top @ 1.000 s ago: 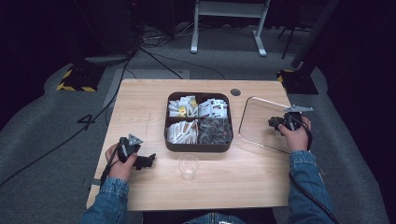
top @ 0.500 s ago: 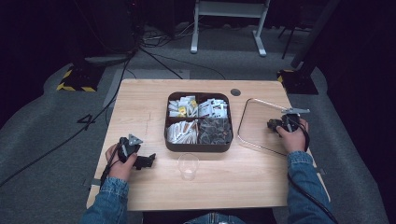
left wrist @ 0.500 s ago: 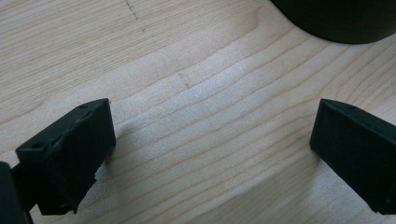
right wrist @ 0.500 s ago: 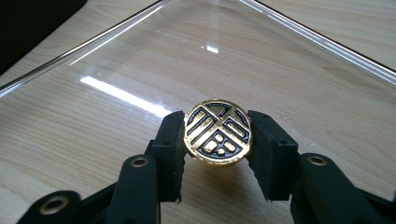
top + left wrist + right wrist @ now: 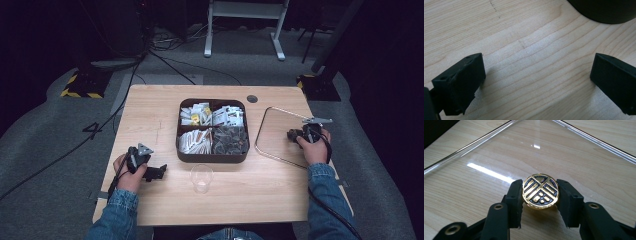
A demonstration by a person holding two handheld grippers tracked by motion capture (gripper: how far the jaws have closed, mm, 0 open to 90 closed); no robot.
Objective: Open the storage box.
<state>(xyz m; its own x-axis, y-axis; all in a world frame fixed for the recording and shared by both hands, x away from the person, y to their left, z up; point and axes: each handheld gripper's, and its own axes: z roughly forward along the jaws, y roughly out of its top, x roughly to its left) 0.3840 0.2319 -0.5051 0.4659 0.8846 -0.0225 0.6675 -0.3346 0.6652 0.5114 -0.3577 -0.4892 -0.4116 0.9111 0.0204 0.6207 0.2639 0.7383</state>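
Observation:
A clear glass lid (image 5: 276, 131) with a metal rim lies flat on the right part of the wooden table (image 5: 150, 115). Its round gold and black knob (image 5: 540, 191) sits between the jaws of my right gripper (image 5: 540, 196), which is shut on it. From above, the right gripper (image 5: 296, 135) rests at the lid's right side. My left gripper (image 5: 156, 172) lies low at the table's front left, open, with bare wood between its jaws (image 5: 537, 75). The dark square box (image 5: 212, 157) holds packets in its compartments.
A clear plastic cup (image 5: 201, 178) stands upright just in front of the box. A corner of the dark box (image 5: 604, 11) lies ahead of the left gripper. A round cable hole (image 5: 252, 99) is near the table's far edge. Cables cross the floor beyond.

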